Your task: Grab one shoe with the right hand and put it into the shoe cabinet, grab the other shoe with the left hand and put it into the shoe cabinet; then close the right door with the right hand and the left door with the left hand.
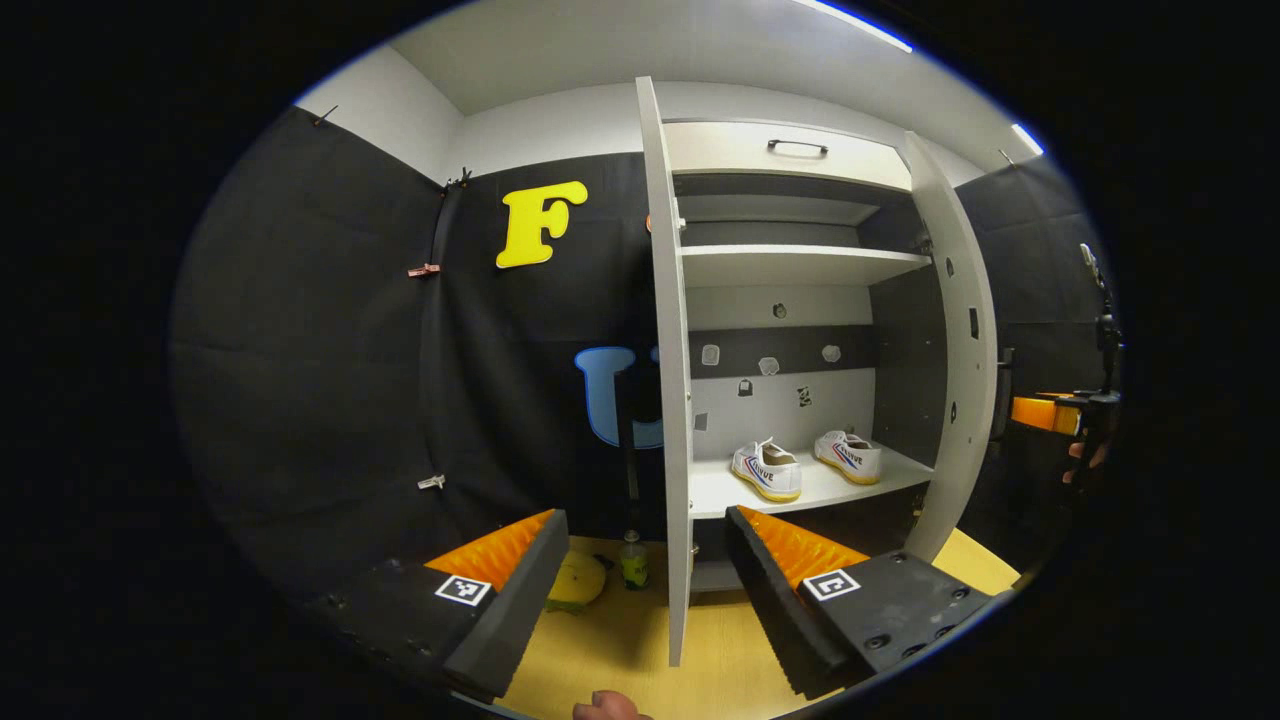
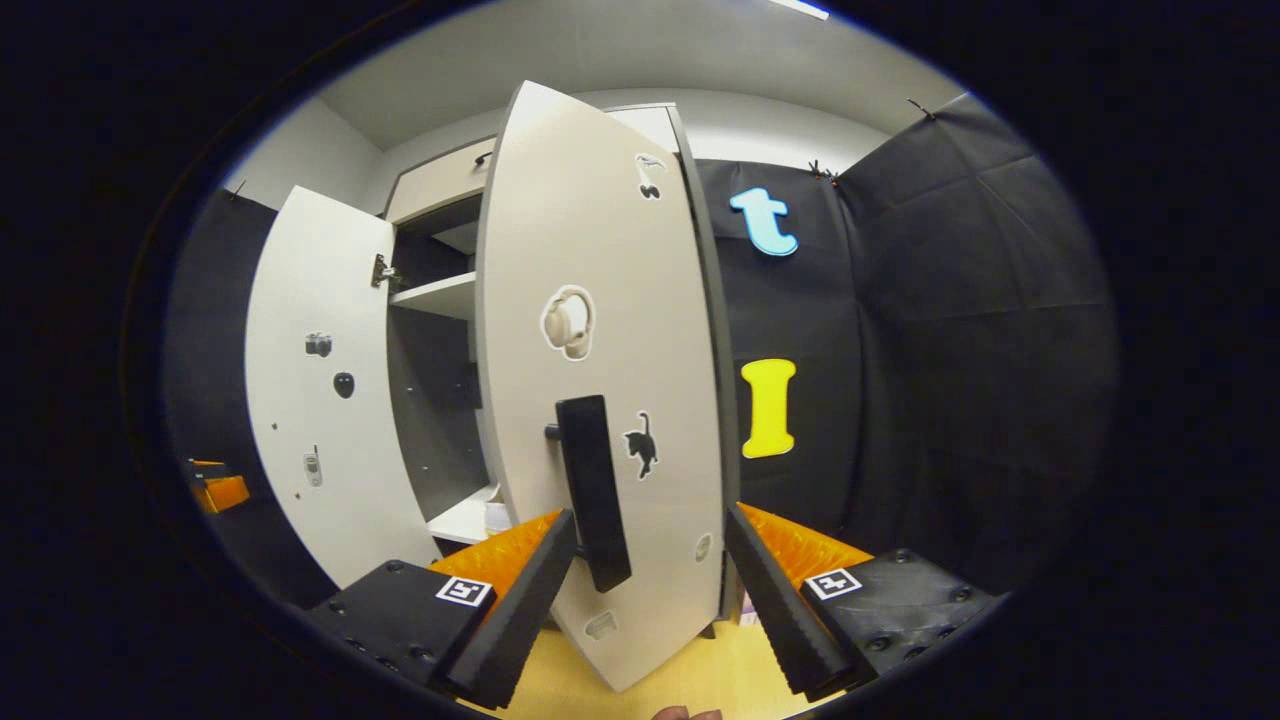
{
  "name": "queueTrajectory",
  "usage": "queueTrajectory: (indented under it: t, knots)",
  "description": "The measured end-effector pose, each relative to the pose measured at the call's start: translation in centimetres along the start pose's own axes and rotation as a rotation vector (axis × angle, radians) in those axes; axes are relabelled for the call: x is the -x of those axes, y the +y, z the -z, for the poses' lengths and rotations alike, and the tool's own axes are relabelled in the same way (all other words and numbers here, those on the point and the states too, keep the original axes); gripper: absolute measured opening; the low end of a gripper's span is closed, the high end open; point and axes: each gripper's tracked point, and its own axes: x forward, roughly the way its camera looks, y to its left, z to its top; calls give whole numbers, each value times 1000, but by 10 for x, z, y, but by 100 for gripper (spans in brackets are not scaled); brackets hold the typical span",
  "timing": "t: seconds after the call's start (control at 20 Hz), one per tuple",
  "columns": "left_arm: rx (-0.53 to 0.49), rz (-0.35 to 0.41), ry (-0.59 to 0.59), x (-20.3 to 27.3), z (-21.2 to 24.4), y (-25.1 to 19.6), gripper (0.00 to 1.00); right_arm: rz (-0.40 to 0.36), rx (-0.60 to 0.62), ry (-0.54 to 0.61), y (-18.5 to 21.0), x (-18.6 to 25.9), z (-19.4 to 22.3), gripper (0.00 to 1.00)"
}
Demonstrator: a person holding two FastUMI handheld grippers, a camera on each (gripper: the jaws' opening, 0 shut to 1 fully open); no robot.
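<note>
left gripper (image 1: 645, 585): jaws released, level, astride left door (image 1: 672, 400) edge | right gripper (image 2: 650, 585): jaws wide, handle (image 2: 594, 492) between, untouched | shoes (image 1: 767, 470) (image 1: 848, 455): lower shelf (image 1: 800, 487), side lettering unreadable

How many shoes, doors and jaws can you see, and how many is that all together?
Shoes: 2, one beside the other on the cabinet shelf
Cabinet doors: 2, left door and right door, both open
Grippers with open jaws: 2, left gripper, right gripper
Total: 6
</note>
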Motion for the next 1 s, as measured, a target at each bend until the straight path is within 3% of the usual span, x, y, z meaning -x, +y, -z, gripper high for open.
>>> queueTrajectory:
  t: [0.2, 0.4, 0.65, 1.0]
  knots:
    - [0, -14, -15, -9, -4, 17, 97, -66, -14, 3, 50, 21, 8, 98]
    - [-7, -39, -22, -29, -3, 40, 97, -76, -61, -2, 81, 50, 17, 98]
    - [-38, -91, -18, -55, 4, 76, 100, -66, -47, 19, 96, 66, 36, 98]
    - [-47, -139, 8, -110, 14, 103, 97, -43, -46, 40, 108, 79, 50, 98]
